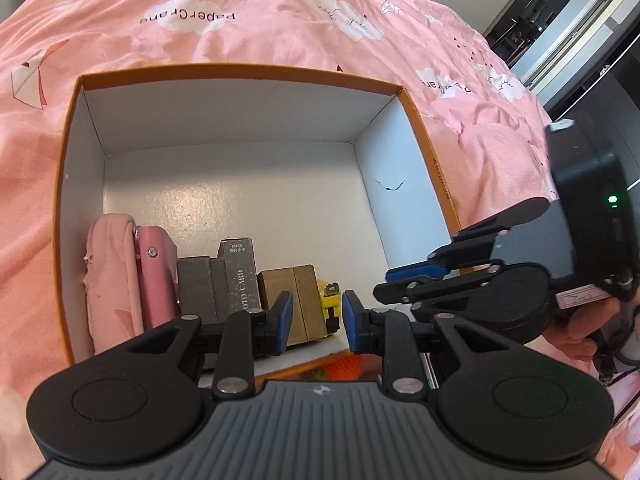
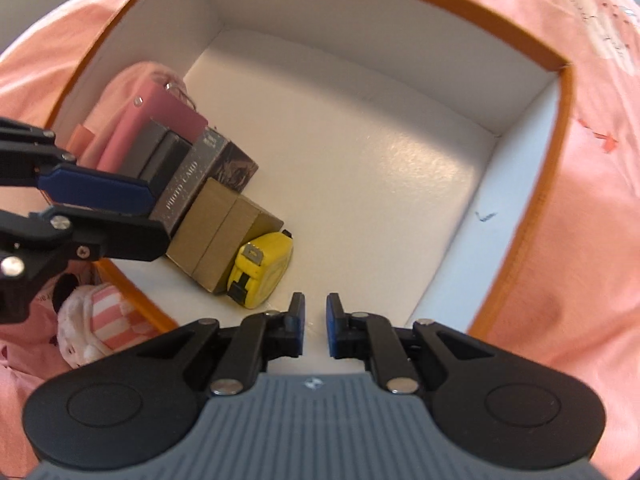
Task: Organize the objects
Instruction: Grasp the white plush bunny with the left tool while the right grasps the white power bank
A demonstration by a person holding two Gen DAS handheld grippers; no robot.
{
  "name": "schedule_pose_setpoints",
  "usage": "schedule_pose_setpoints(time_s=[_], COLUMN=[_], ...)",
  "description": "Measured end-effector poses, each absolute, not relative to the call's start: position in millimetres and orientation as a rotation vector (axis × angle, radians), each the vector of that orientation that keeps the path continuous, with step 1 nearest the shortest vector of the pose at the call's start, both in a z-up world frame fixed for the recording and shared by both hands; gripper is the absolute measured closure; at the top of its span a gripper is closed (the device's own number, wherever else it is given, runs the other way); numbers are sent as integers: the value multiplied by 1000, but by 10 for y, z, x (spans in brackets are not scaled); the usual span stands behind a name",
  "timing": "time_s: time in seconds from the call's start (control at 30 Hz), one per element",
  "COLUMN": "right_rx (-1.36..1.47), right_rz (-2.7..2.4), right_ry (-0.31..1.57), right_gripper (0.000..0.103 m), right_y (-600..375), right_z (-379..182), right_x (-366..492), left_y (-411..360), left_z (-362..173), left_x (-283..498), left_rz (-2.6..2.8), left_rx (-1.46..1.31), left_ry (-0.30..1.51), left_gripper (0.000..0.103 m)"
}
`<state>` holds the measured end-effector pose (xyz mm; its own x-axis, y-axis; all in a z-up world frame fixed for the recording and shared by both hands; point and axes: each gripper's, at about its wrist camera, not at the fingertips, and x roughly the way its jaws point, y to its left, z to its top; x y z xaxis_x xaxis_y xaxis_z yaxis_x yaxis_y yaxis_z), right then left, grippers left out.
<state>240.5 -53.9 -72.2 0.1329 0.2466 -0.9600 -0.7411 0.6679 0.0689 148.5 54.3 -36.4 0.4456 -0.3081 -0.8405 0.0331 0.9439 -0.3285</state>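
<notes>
An orange-rimmed box [image 1: 416,120] with a white inside sits on a pink bedsheet. Along its near wall stand a pink pouch [image 1: 112,276], a pink case [image 1: 154,280], a grey box [image 1: 200,288], a "PHOTO CARD" box [image 1: 240,276], a brown cardboard box [image 1: 296,300] and a yellow tape measure [image 1: 330,308]. My left gripper [image 1: 317,322] is open and empty over the near rim, just in front of the tape measure. My right gripper [image 2: 315,330] is open and empty inside the box, right of the tape measure [image 2: 262,270]. It also shows in the left wrist view [image 1: 400,280].
The box [image 2: 560,160] floor is bare white beyond the row of objects. Outside the near rim lie a pink-and-white striped soft item [image 2: 100,320] and an orange knitted item [image 1: 344,368]. The pink bedsheet [image 1: 240,20] surrounds the box. A doorway [image 1: 560,40] lies at far right.
</notes>
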Motion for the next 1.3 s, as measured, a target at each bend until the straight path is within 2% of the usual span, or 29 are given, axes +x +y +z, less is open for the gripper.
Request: schedule_pose_setpoints(time_s=[0.07,0.3,0.4,0.47,0.6,0.7,0.77,0.87,1.1,1.17,1.3], right_rx=[-438,-241,-160,-132,-79,-55,-73,-64,-93,-110,-102], right_rz=[736,636,595,544,447,398,367,364,339,335,323], right_ry=[1211,1069,1047,1063,1122,1154,1163,1196,1234,1246,1254], right_gripper=[84,81,72,69,67,63,57,54,48,44,44], right_y=[-621,-1128,-1265,-1280,-1402,-1436,-1419,-1408,-1375,-1351,-1371], right_z=[-603,-173,-88,-153,-344,-507,-597,-702,-881,-930,-966], right_x=[2325,1922,1698,1587,1417,1323,1265,1226,1285,1304,1326], left_y=[538,493,409,324,236,189,208,317,477,478,441], left_z=[-298,-114,-138,-205,-416,-520,-552,-576,-669,-712,-787], left_x=[1406,1086,961,890,827,758,708,609,504,487,491], left_rz=[-218,-265,-318,-346,-361,-309,-285,-242,-182,-181,-176], left_rx=[-267,-239,-236,-228,-247,-164,-120,-92,-73,-68,-36], left_ry=[1081,1054,1071,1085,1126,1134,1143,1154,1214,1228,1256], left_gripper=[74,74,74,73,73,73,68,57,41,37,31])
